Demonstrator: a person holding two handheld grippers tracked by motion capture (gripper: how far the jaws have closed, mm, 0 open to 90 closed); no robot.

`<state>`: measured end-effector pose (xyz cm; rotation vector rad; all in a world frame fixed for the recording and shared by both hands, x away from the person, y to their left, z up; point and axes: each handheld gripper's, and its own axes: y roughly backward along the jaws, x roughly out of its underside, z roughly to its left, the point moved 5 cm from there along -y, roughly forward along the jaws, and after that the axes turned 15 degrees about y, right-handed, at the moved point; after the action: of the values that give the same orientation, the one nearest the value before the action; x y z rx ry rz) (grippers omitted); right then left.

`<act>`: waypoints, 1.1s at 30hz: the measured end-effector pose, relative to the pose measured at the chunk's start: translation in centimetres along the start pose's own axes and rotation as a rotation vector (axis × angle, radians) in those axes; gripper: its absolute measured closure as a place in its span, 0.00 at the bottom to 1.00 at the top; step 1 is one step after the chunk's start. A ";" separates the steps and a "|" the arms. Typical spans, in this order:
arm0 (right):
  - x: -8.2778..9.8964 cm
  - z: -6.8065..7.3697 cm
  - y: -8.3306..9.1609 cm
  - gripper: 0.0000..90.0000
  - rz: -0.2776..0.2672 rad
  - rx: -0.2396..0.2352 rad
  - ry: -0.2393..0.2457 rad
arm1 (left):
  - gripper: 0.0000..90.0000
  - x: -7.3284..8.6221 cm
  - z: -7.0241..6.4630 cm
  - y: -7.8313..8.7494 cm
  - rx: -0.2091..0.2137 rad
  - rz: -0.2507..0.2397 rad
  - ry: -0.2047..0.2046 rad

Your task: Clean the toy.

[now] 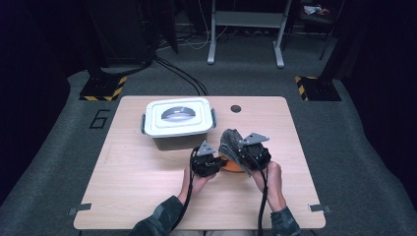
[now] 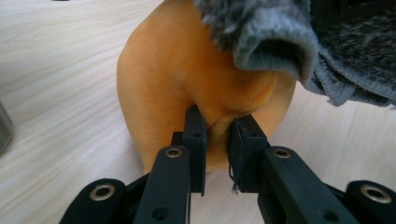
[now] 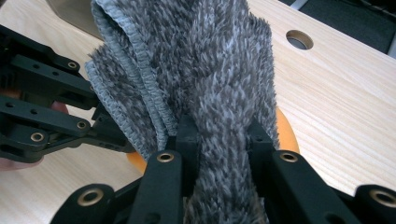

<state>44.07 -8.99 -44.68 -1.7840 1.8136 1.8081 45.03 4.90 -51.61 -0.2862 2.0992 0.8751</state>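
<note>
My left tool [image 2: 217, 140] pinches the orange cloth [image 2: 187, 79], lying centre-right on the desk [image 1: 147, 187]. My right tool [image 3: 219, 135] clamps the grey fuzzy cloth [image 3: 205, 60], draped over the orange one.

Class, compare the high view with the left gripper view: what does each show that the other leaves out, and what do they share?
High view alone: the lidded white box, the table's round hole, the person's forearms and the right gripper. Left gripper view alone: the left gripper with its jaws pinching a fold of the soft orange thing. Shared: that orange thing, the grey fuzzy cloth over it and the wooden table.
</note>
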 end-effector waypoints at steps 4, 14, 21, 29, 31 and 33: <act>0.2 -0.3 0.0 0.82 0.002 -0.005 0.003 | 0.87 0.2 -0.1 -0.1 -0.004 0.004 -0.025; 1.9 -2.0 0.1 0.82 0.020 0.020 -0.075 | 0.87 0.1 -0.1 -0.1 -0.001 0.008 -0.018; 4.2 -3.5 -0.4 0.82 0.048 0.044 -0.143 | 0.87 0.2 0.0 -0.2 0.002 0.005 -0.024; 6.3 -4.7 -1.3 0.82 0.074 0.050 -0.224 | 0.87 0.1 -0.1 -0.2 0.002 0.012 -0.025; 6.9 -4.9 -1.7 0.82 0.097 0.043 -0.246 | 0.87 0.1 -0.1 -0.2 0.003 0.012 -0.022; 7.8 -5.2 -2.3 0.82 0.115 0.041 -0.268 | 0.87 0.1 -0.1 -0.3 0.001 0.009 -0.018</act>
<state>46.32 -16.90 -49.69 -1.3711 1.8641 1.9246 45.04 4.67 -51.81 -0.2674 2.0861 0.8788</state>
